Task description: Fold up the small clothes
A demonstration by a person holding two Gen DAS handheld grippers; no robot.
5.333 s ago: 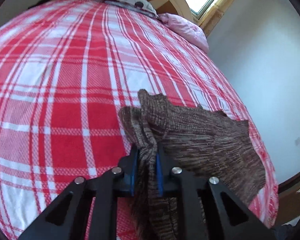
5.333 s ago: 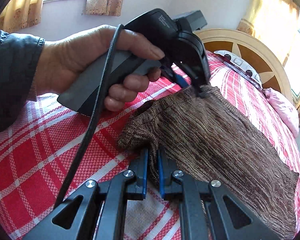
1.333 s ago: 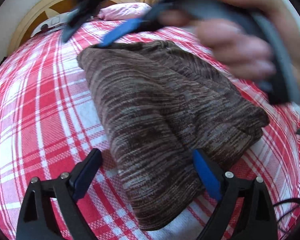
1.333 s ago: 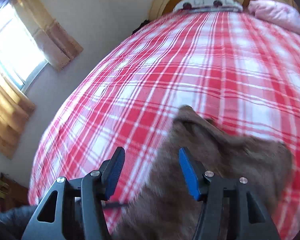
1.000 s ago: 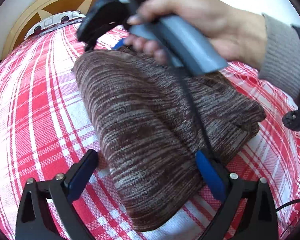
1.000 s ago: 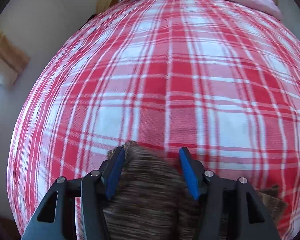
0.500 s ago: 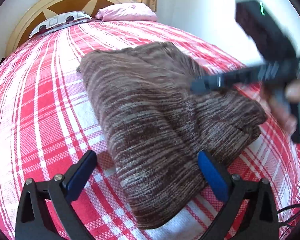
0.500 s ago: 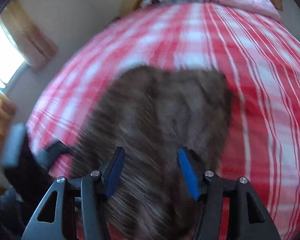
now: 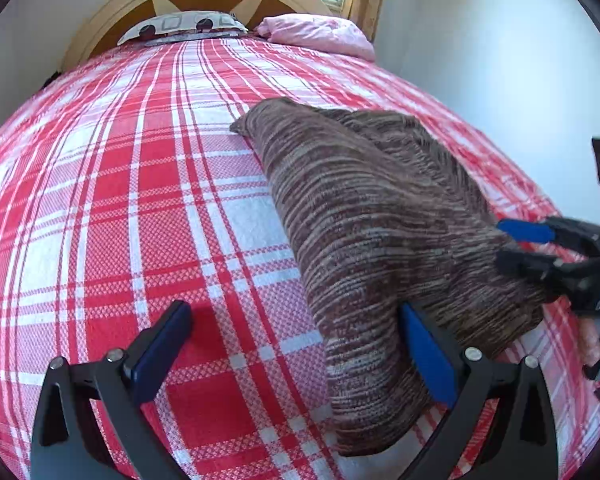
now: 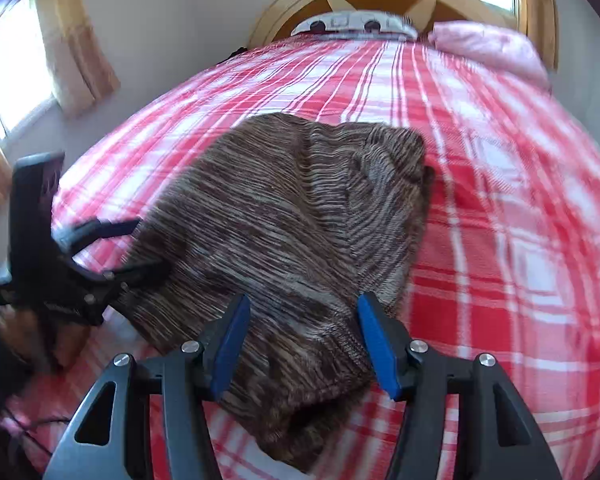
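Left gripper [image 9: 296, 348] tilted down, jaws spread wide, gripping nothing; its right pad [image 9: 426, 354] lies against the near edge of the sweater [image 9: 364, 216]. Right gripper [image 10: 302, 338] tilted down, jaws apart, pads over the sweater's near end, not clamping it.

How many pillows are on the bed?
2. A patterned white pillow lies against the headboard, and a pink pillow sits right of it, near the window corner. Others may be hidden.
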